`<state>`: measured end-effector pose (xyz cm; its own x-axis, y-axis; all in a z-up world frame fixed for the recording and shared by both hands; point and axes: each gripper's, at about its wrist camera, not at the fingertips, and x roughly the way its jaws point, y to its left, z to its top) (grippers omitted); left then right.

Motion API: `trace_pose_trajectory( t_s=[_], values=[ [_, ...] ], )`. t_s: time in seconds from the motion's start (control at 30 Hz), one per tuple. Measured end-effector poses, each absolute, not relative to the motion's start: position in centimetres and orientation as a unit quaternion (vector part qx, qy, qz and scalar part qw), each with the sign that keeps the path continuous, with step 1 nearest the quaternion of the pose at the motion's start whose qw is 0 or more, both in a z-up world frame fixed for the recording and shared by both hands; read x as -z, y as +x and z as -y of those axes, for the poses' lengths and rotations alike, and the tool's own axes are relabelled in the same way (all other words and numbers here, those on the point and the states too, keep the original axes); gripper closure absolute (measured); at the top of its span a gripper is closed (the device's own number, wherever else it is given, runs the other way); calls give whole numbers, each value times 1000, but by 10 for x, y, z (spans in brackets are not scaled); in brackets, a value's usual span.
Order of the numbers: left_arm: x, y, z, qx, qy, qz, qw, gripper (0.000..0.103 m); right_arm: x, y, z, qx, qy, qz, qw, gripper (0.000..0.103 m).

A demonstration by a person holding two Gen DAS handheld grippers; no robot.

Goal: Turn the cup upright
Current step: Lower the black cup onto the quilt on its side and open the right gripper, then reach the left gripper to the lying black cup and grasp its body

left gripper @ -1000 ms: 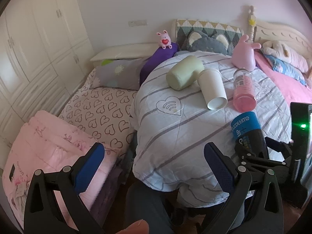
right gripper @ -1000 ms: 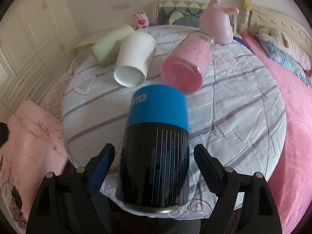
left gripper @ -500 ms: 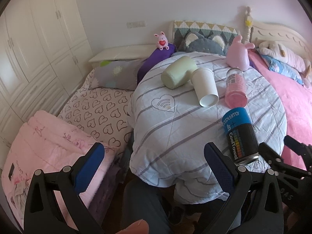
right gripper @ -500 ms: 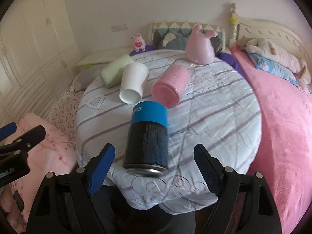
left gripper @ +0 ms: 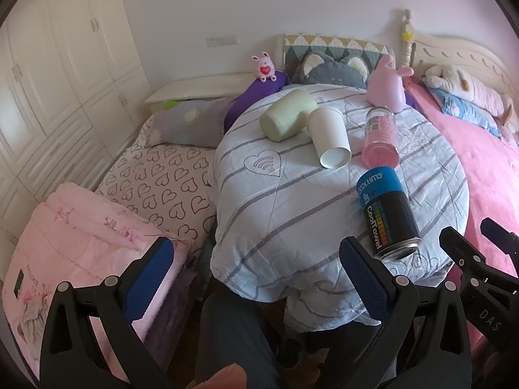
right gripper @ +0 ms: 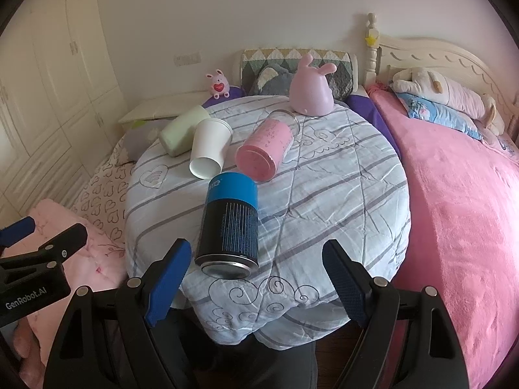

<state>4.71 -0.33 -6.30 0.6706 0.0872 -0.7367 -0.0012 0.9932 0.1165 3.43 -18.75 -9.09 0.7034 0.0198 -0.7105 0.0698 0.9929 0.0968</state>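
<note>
Four containers lie on their sides on the round desk (right gripper: 324, 201), which is draped in a striped quilt and stands between two beds. Going left to right along its far side: a pale green cup (right gripper: 181, 134) at the far left edge, a white paper cup (right gripper: 209, 149) touching it, then a pink glass jar (right gripper: 266, 149) just beside that. Behind the jar, at the far edge, sits a pink rabbit figure (right gripper: 311, 92).

The nearest container is the black and blue can (right gripper: 230, 223), lying at the near edge with its blue end pointing away toward the cups and its metal rim facing the person. Its long axis runs almost straight away from the right gripper (right gripper: 256, 287), whose pads are spread wide with nothing between them; the can's near rim sits just beyond the left pad. The left gripper (left gripper: 256, 283) is likewise spread and empty, hanging off the near left edge, with the can off to its right past the right pad.

So the right hand looks nearer to the can. Which container the task means is hard to say; the white cup lies farther back, open mouth toward the near edge, and the can lies in the line of approach to it.
</note>
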Motion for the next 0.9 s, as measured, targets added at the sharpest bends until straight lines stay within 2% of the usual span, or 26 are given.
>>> trace_pose_trajectory(
  t_s=[0.9],
  values=[
    [62, 37, 22, -22, 59, -410, 910, 0, 85, 22, 195, 12, 66, -375, 925, 19]
  ],
)
